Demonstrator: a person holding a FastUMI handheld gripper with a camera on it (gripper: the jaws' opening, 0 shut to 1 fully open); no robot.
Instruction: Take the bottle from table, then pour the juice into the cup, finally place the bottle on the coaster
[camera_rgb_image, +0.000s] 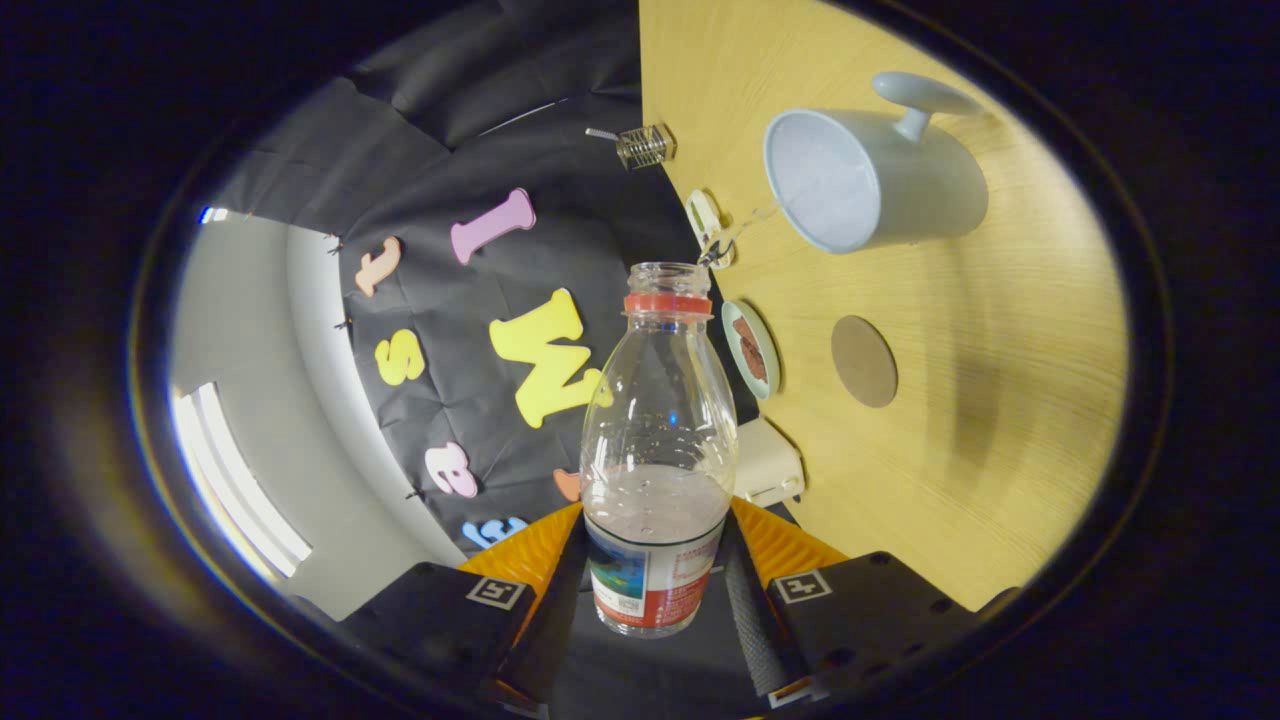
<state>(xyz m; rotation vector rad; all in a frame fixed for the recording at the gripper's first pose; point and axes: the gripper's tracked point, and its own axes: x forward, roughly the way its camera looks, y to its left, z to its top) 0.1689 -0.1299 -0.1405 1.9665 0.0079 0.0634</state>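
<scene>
My gripper (652, 580) is shut on a clear plastic bottle (655, 430), both fingers pressing on its labelled lower part. The bottle has no cap, a red neck ring, and liquid filling roughly its lower third. The whole view is rolled sideways, so the wooden table (1000, 420) stands like a wall beside the bottle. A pale blue-grey cup (870, 180) with a handle rests on that table beyond the bottle's mouth, its opening facing the bottle. A round brown coaster (864, 361) lies on the table between the cup and the fingers.
Along the table's far edge sit a small green dish (752, 350), a white clip-like item (708, 225), a small wire-mesh holder (645, 147) and a cream box (768, 462). Black cloth wall lies behind the bottle.
</scene>
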